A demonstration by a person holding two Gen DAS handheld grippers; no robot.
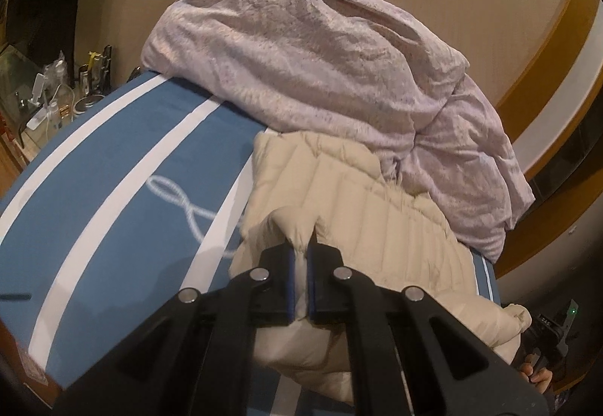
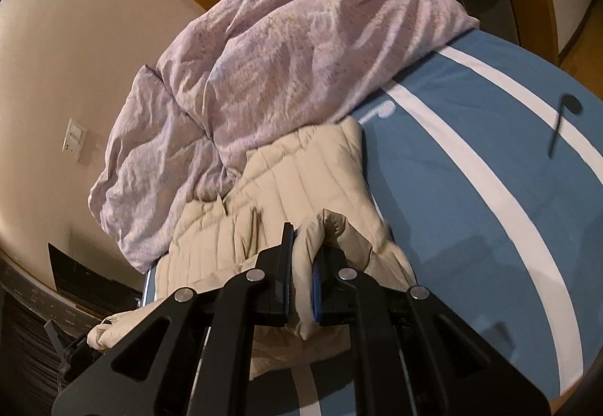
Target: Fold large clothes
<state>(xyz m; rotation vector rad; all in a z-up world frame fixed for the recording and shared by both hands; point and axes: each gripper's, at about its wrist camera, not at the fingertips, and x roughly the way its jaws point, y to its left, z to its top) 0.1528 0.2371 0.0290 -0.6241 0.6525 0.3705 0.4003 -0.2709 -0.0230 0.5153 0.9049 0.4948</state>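
We see a cream puffer jacket [image 1: 377, 212] of smooth, faintly sheeny quilted cloth, stitched into padded channels. Behind it the pale lilac duvet [image 1: 301, 50] looks like soft, matt, crumpled cotton with a fine speckled print. The blue bedsheet [image 1: 124, 167] under both is a flat, matt woven cloth with white stripes. The left gripper [image 1: 300, 257] and the right gripper [image 2: 301, 254] appear as matt black plastic with shiny round metal pins and blue rubbery pads [image 2: 316, 276]. We find the wall [image 2: 75, 39] painted matt cream, edged by a glossy brown wooden trim [image 1: 557, 50].
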